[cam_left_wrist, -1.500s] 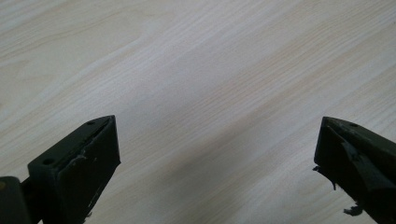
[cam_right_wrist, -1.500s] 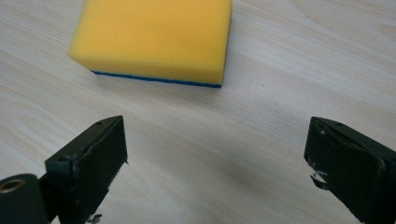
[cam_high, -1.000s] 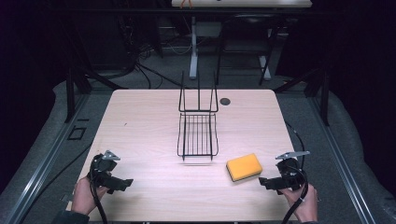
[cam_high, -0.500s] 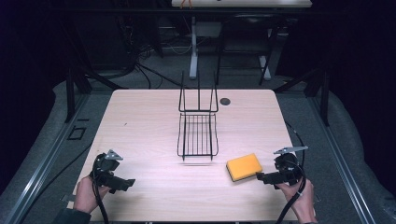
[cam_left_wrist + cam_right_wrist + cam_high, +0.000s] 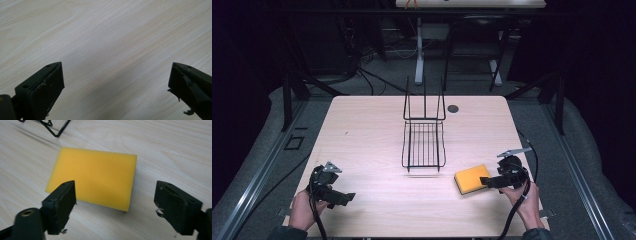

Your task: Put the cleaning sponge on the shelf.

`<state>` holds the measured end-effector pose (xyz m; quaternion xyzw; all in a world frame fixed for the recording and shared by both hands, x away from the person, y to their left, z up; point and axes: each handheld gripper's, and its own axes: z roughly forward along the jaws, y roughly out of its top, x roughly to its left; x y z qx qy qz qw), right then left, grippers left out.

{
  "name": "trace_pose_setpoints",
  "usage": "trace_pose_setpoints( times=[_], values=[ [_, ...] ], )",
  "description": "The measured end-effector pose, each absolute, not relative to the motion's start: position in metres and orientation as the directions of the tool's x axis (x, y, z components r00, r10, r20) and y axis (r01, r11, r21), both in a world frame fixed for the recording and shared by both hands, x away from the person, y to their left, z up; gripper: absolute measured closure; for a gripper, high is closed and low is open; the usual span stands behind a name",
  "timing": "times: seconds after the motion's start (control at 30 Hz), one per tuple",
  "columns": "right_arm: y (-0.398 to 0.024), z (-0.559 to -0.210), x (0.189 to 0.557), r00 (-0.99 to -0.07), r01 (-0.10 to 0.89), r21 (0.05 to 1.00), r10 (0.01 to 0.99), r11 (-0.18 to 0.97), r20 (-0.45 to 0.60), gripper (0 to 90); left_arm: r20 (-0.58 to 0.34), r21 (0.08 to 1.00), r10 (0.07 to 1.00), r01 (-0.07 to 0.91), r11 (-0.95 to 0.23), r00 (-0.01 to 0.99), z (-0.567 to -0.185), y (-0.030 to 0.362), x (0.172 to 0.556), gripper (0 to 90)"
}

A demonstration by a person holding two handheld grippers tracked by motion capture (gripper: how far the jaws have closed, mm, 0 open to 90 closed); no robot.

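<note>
as the right gripper (image 5: 113, 202) lines up wide-spread on the flat yellow rectangular sponge (image 5: 93, 180), we see nothing gripped yet.
sponge lies flat on the pale wood-grain table (image 5: 362, 130), front right, near the black wire rack (image 5: 424, 142). left gripper (image 5: 115, 82) hangs spread over bare wood, front left. we'd guess the risks: jaws sit off-centre, so the soft foam could skid or tip when pinched. room beyond is dark, cables on floor.

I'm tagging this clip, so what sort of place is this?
Probably a lab or recording workspace, not a kitchen: a lone wooden table in a dark room, cables on the floor behind it, metal frame legs, and handheld grippers.
</note>
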<state>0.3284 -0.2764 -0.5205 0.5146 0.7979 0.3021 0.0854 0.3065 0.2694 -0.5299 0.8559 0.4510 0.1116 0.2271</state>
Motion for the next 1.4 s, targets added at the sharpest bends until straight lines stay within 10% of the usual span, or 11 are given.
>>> trace_pose_setpoints(
  times=[0.4, 1.4],
  values=[
    [-0.279, -0.532, 0.347, -0.417, 0.799, 0.545, 0.887, 0.254, 0.198, 48.4, -0.003, 0.472, 0.814, 0.718, -0.511, 0.581, -0.531, 0.268, 0.304, 3.3],
    [-0.276, -0.541, 0.342, -0.409, 0.799, 0.555, 0.885, 0.23, 0.222, 79.4, 0.142, 0.429, 0.788, 0.68, -0.595, 0.6, -0.534, 0.256, 0.303, 14.2]
  ],
)
